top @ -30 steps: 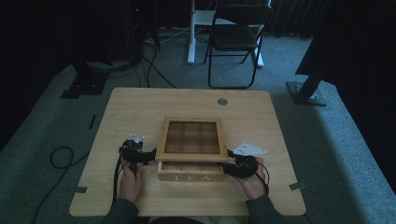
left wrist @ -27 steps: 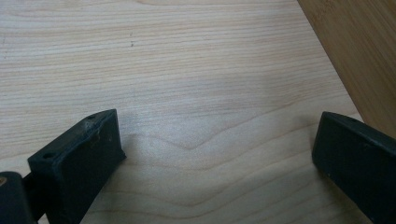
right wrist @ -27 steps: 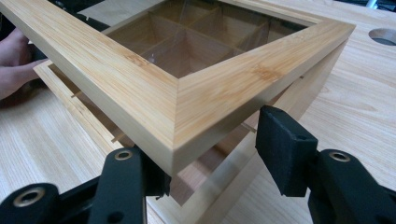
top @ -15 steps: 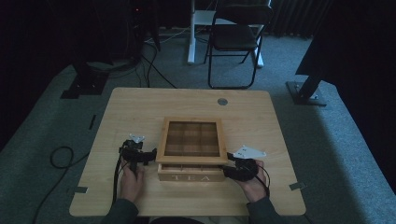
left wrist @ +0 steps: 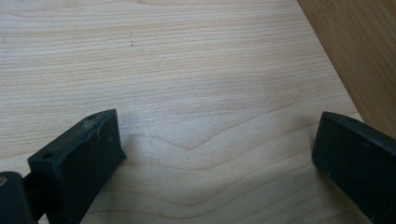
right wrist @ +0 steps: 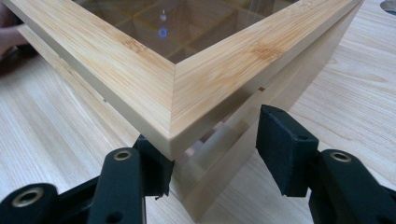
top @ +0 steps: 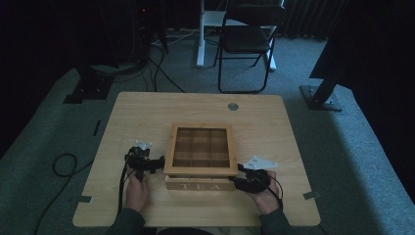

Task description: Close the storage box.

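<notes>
Two tools flank a wooden tea box [top: 200,164] that sits at the lower middle of the high view, on the near part of the table [top: 274,122]. Its glass-paned lid [right wrist: 154,70] appears raised a little off the body along the near edge, with a dark gap showing below its corner in the right gripper view.

At the lower right of the box in the high view, the right tool [top: 243,182] sits at the near right corner. Its jaws stand partly spread, one tucked under the lid's corner and the other clear of the box's side wall, so nothing is pinched. The left tool [top: 155,164] rests low over the table just beside the box's left wall [left wrist: 359,56], jaws spread wide on bare wood.

Judging by this, the step in hand is prying the lid open from its near right corner. The next move likely calls for lifting that corner upward, so the lid swings on its far edge, while the left tool steadies the body against sliding.
</notes>
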Motion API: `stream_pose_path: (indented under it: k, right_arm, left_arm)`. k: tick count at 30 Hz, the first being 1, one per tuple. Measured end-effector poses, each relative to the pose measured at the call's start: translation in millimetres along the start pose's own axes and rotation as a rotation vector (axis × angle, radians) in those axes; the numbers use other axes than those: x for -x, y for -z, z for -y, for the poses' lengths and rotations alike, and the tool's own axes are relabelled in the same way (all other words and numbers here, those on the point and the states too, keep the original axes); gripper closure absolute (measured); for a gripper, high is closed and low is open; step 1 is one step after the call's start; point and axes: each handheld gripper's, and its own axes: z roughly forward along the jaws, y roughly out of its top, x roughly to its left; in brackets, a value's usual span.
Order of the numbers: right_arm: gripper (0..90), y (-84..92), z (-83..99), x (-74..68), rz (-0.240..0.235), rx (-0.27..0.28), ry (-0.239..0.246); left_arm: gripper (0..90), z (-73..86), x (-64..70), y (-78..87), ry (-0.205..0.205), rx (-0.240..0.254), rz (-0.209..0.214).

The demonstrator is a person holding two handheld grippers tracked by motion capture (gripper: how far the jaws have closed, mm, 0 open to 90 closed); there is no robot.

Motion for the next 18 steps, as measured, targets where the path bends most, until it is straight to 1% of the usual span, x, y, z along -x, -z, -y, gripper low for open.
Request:
stream_pose_path:
  k: [13,18]
  right_arm:
    - [48.2,2.8,2.1,0.6,0.0,0.005,-0.008]
    - [46.6,7.2,4.1,1.3,-0.02,0.007,-0.007]
  left_arm:
    - [1.6,0.0,0.0,0.0,0.0,0.0,0.0]
    - [1.6,0.0,0.0,0.0,0.0,0.0,0.0]
